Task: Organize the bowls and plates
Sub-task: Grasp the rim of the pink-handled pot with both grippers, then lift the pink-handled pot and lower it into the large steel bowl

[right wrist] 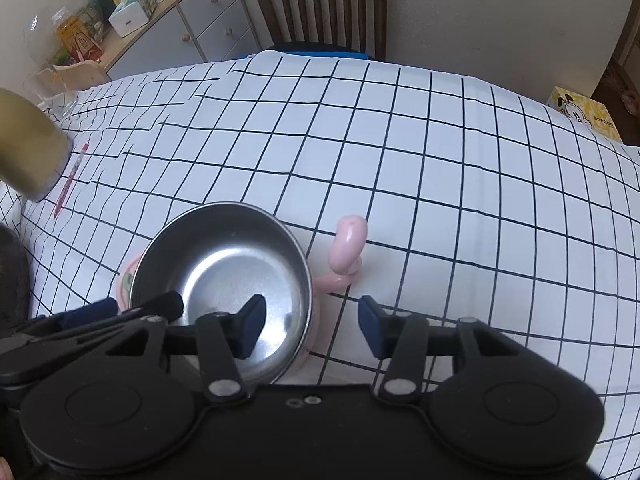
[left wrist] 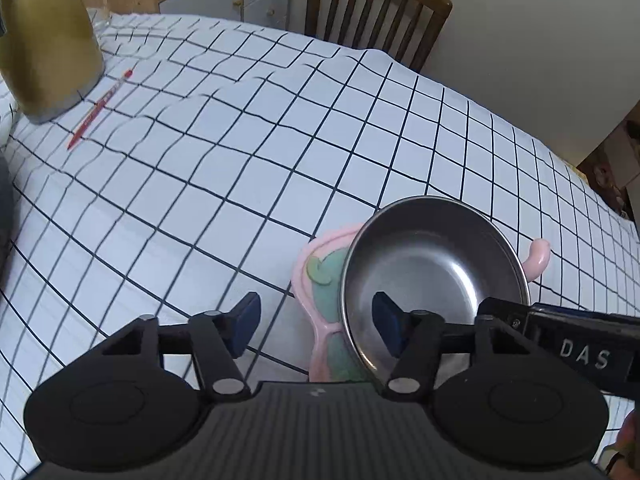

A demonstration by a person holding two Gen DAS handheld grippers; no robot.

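A steel bowl (left wrist: 432, 264) (right wrist: 224, 264) sits on a pink flamingo-shaped plate (left wrist: 316, 276) (right wrist: 348, 248) on the checked tablecloth (left wrist: 240, 160). My left gripper (left wrist: 316, 322) straddles the bowl's left rim, with one finger inside the bowl and the other outside over the cloth. Its pads stand apart from the wall. My right gripper (right wrist: 312, 326) straddles the bowl's right rim the same way, one finger inside and one outside, with a gap on both sides. Each gripper's body shows at the edge of the other's view.
A gold jug (left wrist: 44, 40) and a red pen (left wrist: 100, 104) lie at the table's far left. A wooden chair (right wrist: 320, 4) stands behind the table, a cabinet (right wrist: 192, 28) with clutter at back left, and a yellow box (right wrist: 584, 114) at the right edge.
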